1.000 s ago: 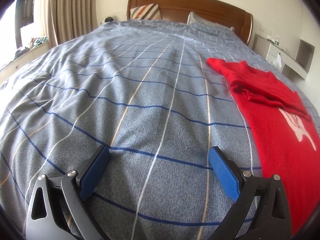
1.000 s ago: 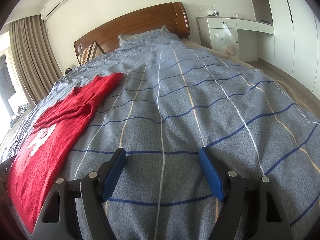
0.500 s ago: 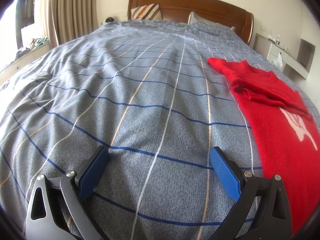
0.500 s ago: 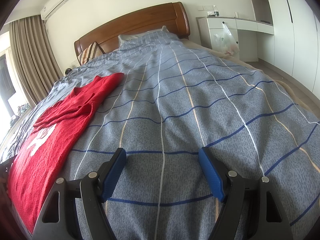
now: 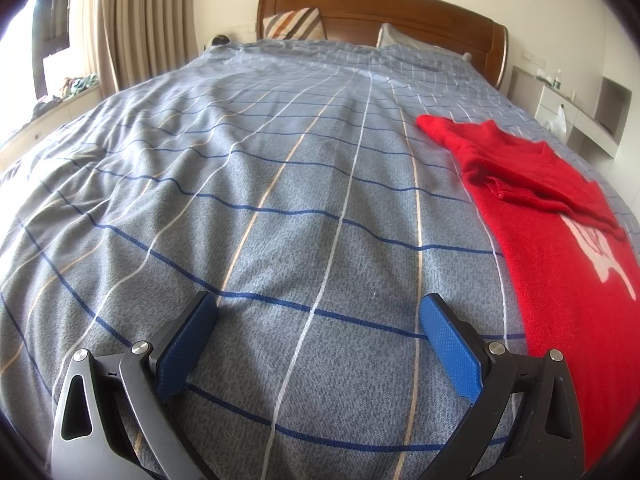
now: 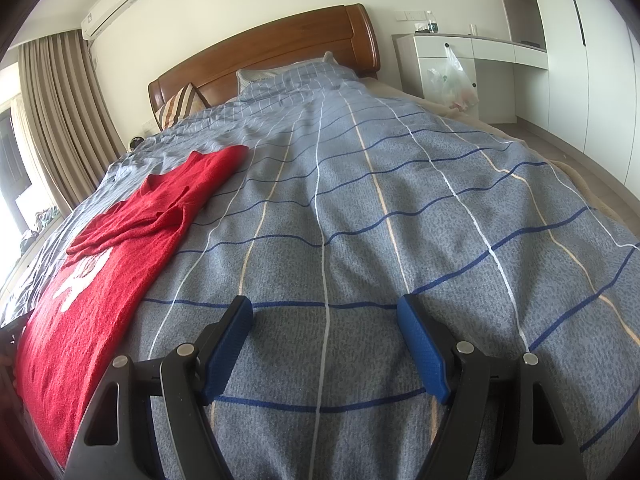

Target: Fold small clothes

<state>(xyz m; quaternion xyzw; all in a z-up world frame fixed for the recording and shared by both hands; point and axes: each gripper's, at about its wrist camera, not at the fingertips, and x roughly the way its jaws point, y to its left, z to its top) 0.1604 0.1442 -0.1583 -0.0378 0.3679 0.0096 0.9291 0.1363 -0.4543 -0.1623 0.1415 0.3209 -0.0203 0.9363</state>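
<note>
A red knitted sweater (image 5: 560,248) with a white motif lies flat on the grey-blue checked bedspread (image 5: 280,200), one sleeve folded across its chest. In the left wrist view it fills the right side, just right of my left gripper (image 5: 320,316), which stands open over bare bedspread. Seen from the right wrist, the sweater (image 6: 104,272) stretches along the left, to the left of my right gripper (image 6: 325,316), also open with only bedspread (image 6: 400,208) between its blue pads. Neither gripper touches the sweater.
A wooden headboard (image 5: 380,4) and pillows (image 5: 296,24) close the far end of the bed. Curtains (image 5: 132,20) and a window ledge lie to the left. White cabinets (image 6: 472,64) with a hanging plastic bag (image 6: 452,80) stand to the right, beyond the bed's edge.
</note>
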